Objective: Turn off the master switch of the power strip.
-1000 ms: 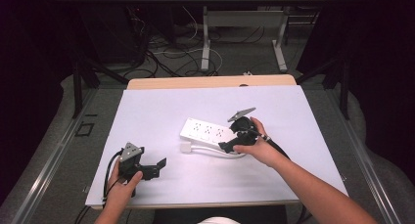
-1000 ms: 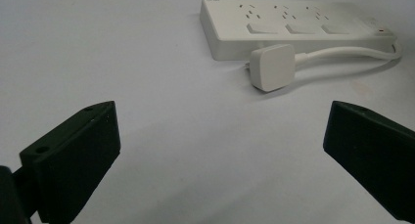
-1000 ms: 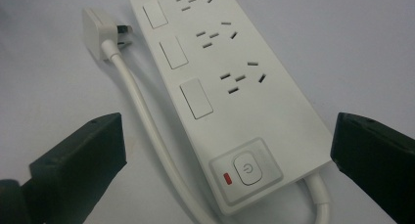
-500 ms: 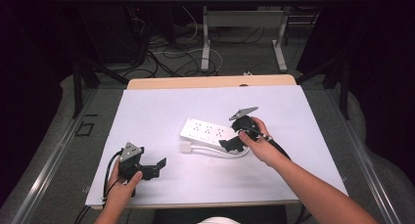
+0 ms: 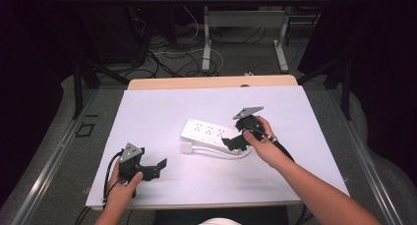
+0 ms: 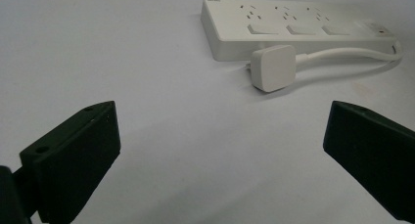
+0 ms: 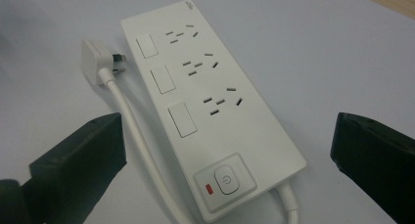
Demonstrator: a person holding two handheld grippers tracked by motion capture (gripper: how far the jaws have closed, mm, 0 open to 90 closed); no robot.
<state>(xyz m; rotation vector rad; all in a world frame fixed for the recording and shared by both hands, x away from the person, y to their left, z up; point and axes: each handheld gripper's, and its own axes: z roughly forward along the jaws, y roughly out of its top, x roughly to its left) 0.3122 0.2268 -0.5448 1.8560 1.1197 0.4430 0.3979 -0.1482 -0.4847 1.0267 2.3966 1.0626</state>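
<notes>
A white power strip point(image 5: 213, 134) lies flat on the table point(image 5: 162, 112), a little toward the far right of its middle, running from the left toward the right edge. It carries three sockets, each with its own rocker switch, and at its right end a round power button with a small red light beside it point(image 7: 209, 189). Its white cable point(image 5: 221, 152) loops out of that end and runs back along the near side of the strip to a white plug point(image 5: 187, 148), which lies on the table just beside the strip's left end, pins toward it. The right gripper point(image 5: 234, 142) hovers over the strip's right end, held by the person's right hand point(image 5: 263, 144); its fingers point(image 7: 78, 158) are spread wide, one on each side of the strip, and I cannot tell whether they touch it. The left gripper point(image 5: 158, 167) sits near the table's near left corner in the person's left hand point(image 5: 123, 188), well apart from the strip, pointing toward it, with its fingers point(image 6: 73, 155) also wide apart and nothing between them.
</notes>
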